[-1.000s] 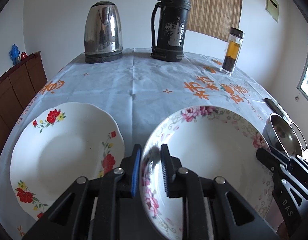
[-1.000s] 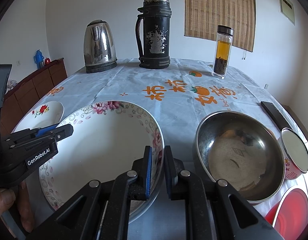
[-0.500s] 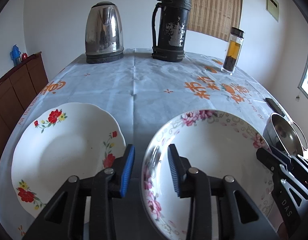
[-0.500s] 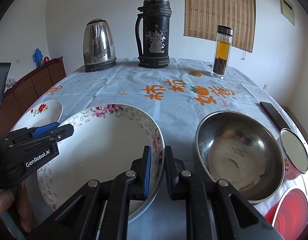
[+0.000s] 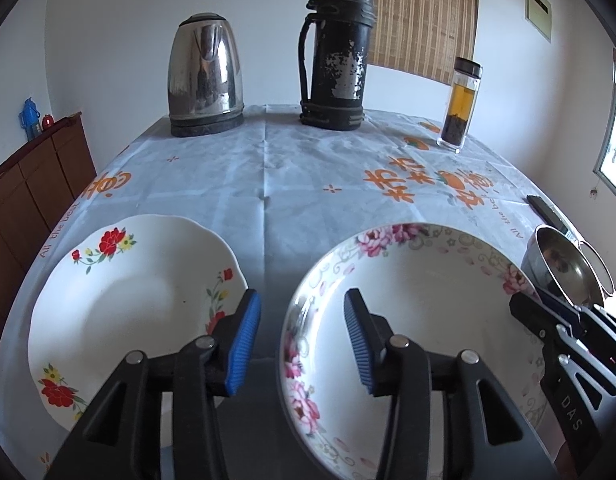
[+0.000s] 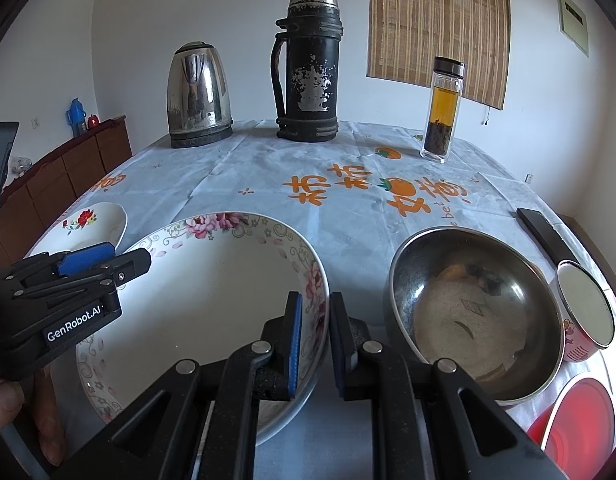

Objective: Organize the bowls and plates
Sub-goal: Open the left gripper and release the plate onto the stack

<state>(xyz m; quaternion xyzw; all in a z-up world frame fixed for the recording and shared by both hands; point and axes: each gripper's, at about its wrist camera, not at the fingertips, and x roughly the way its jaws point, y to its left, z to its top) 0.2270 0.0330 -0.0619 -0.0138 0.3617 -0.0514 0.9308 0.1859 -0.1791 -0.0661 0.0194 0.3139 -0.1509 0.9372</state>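
Right gripper clamped on pink-flowered bowl rim; left gripper just opened, straddling rim untouched

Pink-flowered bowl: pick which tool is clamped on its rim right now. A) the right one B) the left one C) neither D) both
A: the right tool pinches the pink-flowered bowl at its near rim, while the left tool stands open with the rim untouched between its pads.

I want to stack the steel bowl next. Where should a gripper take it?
Probably by the near rim of the steel bowl, coming from the near side, one finger inside and one outside. The wall is thin and upright, the bowl too wide to span, and a mug crowds its right.
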